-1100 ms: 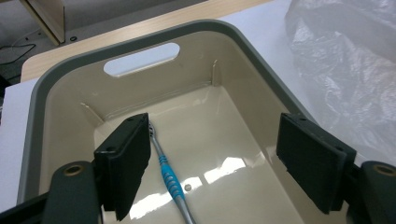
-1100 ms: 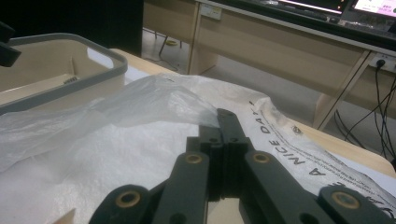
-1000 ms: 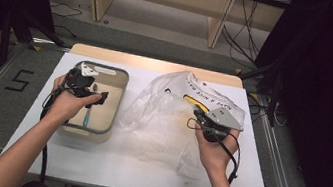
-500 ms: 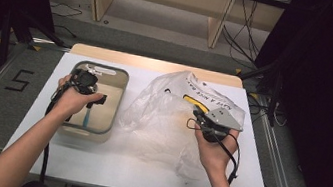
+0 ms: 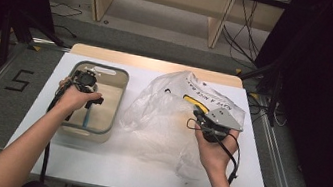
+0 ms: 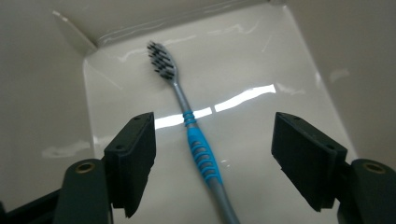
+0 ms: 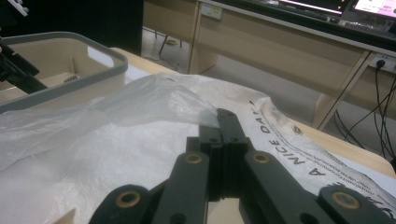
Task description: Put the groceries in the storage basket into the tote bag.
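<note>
A toothbrush [image 6: 198, 144] with a blue grip and dark bristles lies flat on the floor of a beige tub [image 5: 118, 96]. In the high view the toothbrush [image 5: 87, 117] sits near the tub's front. My left gripper [image 6: 212, 140] points down into the tub and straddles the handle. Its jaws have just been closing, but they stand wide and clear of the brush on both sides. My left gripper [image 5: 89, 101] sits over the tub's left half. My right gripper [image 7: 227, 116] is shut on a fold of the clear plastic bag [image 7: 140, 107]. In the high view my right gripper [image 5: 198, 111] holds the bag [image 5: 160, 118] at its right side.
The tub has a grey rim [image 7: 70, 84] and steep walls close around the left jaws. The bag carries printed lettering [image 7: 299, 154] and a yellow item [image 5: 189, 98] shows inside it. White table surface [image 5: 142, 170] lies in front of both hands.
The left hand has moved a little to the right and down into the tub. The right hand and the bag have stayed where they were.
</note>
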Available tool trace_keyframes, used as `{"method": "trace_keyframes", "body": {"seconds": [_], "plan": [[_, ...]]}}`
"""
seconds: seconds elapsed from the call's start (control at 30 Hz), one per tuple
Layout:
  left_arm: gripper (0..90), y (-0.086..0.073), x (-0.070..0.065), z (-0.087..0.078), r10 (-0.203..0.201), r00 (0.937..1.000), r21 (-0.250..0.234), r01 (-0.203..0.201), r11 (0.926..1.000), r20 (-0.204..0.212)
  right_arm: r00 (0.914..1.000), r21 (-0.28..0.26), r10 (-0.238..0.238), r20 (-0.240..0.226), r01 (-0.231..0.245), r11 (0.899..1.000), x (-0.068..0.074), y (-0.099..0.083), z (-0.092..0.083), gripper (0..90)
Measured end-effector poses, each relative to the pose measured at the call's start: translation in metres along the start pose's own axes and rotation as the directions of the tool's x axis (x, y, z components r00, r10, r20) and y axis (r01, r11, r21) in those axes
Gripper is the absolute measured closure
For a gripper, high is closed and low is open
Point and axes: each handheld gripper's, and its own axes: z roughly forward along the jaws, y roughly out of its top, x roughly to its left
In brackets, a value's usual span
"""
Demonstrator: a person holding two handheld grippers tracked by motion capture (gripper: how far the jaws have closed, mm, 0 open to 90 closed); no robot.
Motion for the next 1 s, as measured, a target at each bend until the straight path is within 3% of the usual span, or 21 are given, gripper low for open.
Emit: {"method": "trace_keyframes", "body": {"seconds": [0.37, 0.57, 1.0], "plan": [[36.4, -0.001, 0.002, 0.009, -0.032, 0.9995, 0.071, 0.032, 0.9970, 0.002, 1.0000, 0.000, -0.005, -0.003, 0.005, 1.000, 0.001, 0.000, 0.000, 90.0], [42.7, -0.002, 0.003, 0.013, -0.061, 0.9981, 0.122, 0.058, 0.9909, 0.014, 1.0000, 0.002, -0.006, -0.004, 0.006, 1.000, 0.001, 0.000, 0.000, 90.0], [50.6, -0.001, 0.006, 0.018, -0.120, 0.9926, 0.167, 0.116, 0.9792, 0.017, 1.0000, 0.002, -0.005, -0.004, 0.005, 1.000, 0.002, 0.000, 0.001, 90.0]]}}
